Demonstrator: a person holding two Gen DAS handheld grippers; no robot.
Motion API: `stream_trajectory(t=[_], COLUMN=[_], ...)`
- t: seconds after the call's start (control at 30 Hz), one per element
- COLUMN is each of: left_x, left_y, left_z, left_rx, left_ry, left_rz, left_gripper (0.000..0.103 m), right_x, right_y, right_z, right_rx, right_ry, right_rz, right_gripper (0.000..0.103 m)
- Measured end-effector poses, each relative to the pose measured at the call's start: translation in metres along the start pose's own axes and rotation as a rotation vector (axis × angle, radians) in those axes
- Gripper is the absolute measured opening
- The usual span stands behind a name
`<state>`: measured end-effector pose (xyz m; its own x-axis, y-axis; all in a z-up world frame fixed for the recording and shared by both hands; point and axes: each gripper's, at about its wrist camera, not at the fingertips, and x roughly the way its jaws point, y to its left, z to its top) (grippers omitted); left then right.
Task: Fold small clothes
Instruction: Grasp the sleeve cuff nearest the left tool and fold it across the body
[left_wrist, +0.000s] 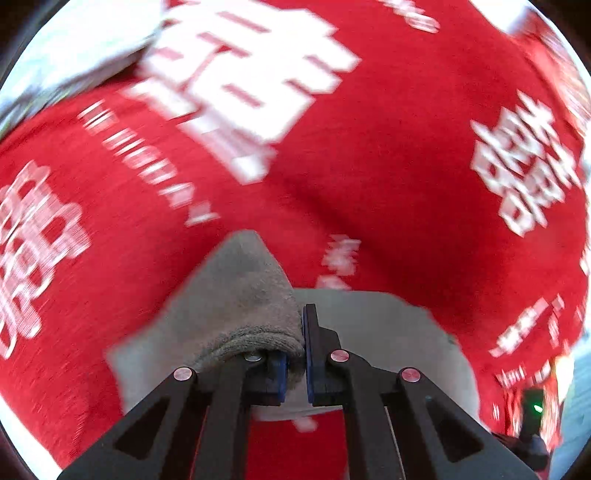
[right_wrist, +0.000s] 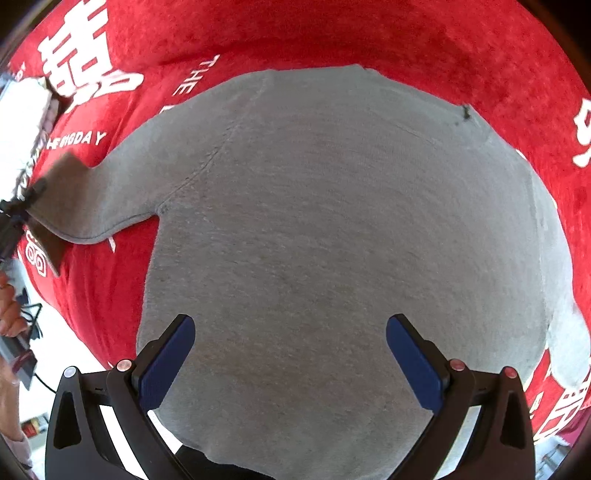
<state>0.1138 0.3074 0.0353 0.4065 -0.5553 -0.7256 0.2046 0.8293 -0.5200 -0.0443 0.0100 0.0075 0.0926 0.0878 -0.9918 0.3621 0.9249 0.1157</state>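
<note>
A small grey sweatshirt (right_wrist: 332, 221) lies flat on a red cloth (right_wrist: 369, 33) with white print. Its left sleeve (right_wrist: 99, 199) stretches out to the left. In the left wrist view my left gripper (left_wrist: 295, 354) is shut on the grey sleeve cuff (left_wrist: 243, 295), which bunches over the left finger and is held above the cloth. The same gripper (right_wrist: 14, 210) shows at the far left edge of the right wrist view, with the sleeve end in it. My right gripper (right_wrist: 290, 325) stands wide open over the sweatshirt's body, pointing straight down, with nothing between its blue pads (right_wrist: 166, 362).
The red cloth (left_wrist: 369, 166) covers the whole work surface. A pale folded thing (left_wrist: 74, 44) lies at its far left corner. A person's hand (right_wrist: 9, 310) and cables (right_wrist: 33, 325) show at the left edge. A dark device with a green light (left_wrist: 533, 406) sits at the lower right.
</note>
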Motion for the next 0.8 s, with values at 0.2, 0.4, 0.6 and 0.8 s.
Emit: stream_trajectory(t=[0.2, 0.4, 0.6, 0.8], left_x=[0.033, 0.118, 0.163, 0.125], left_y=[-0.137, -0.241, -0.250, -0.226], left_z=[-0.013, -0.088, -0.146, -0.133], left_rx=[0.251, 0.462, 0.528, 0.556], left_ry=[0.084, 0.302, 0.467, 0.404], left_rz=[-0.198, -0.207, -0.074, 0.072], left_gripper=[0.008, 0.008, 0.008, 0.090], right_x=[-0.023, -0.030, -0.020, -0.022], right_y=[-0.048, -0.111, -0.144, -0.135], right_z=[-0.008, -0.019, -0.029, -0.014], right_rx=[0.114, 0.257, 0.310, 0.249], right_ry=[-0.064, -0.093, -0.062, -0.089], right_rz=[0.023, 0.022, 0.002, -0.008], right_gripper=[0.103, 0.103, 0.103, 0.103])
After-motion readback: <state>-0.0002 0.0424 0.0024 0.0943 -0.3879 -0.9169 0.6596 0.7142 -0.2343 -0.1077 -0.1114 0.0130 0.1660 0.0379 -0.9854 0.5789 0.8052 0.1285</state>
